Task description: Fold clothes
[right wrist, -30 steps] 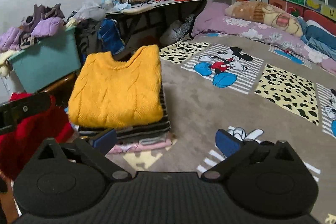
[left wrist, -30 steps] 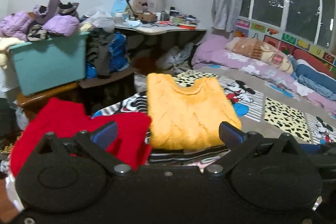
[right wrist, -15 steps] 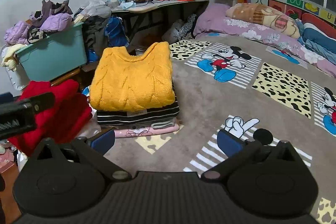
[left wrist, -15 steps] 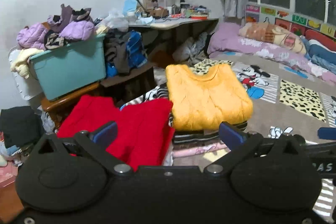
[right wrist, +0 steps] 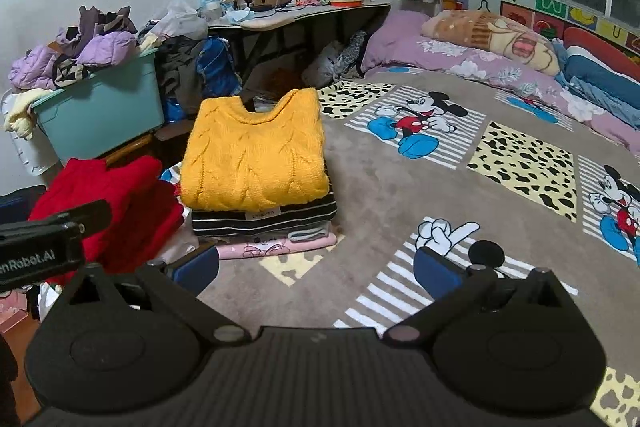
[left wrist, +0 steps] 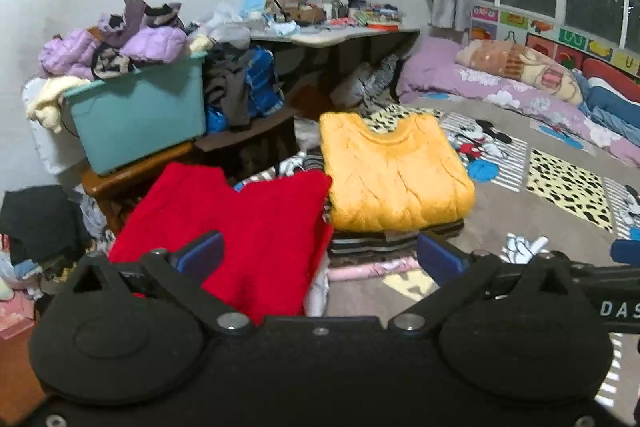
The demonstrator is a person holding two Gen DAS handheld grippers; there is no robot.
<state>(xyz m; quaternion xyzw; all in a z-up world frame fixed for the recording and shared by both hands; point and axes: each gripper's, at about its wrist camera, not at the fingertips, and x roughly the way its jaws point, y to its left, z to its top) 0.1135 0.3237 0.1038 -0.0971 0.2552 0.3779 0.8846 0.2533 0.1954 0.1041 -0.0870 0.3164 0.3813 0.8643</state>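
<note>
The folded yellow cable-knit sweater (right wrist: 254,163) tops a stack over a striped garment (right wrist: 264,217) at eleven o'clock on the cartoon-print blanket (right wrist: 400,195). The red sweater (left wrist: 240,227) lies at its nine o'clock. Left gripper (left wrist: 320,257) and right gripper (right wrist: 316,267) hang with jaws spread wide, holding nothing. A careless grab at the red knit could nudge the neighbouring stack askew.

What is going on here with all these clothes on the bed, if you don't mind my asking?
A person is folding clothes with a pair of handheld tongs. Both the left tongs and the right tongs are open and hold nothing. A folded yellow sweater tops a neat stack on the bed blanket, with a striped garment under it. A red sweater lies beside the stack.
</note>
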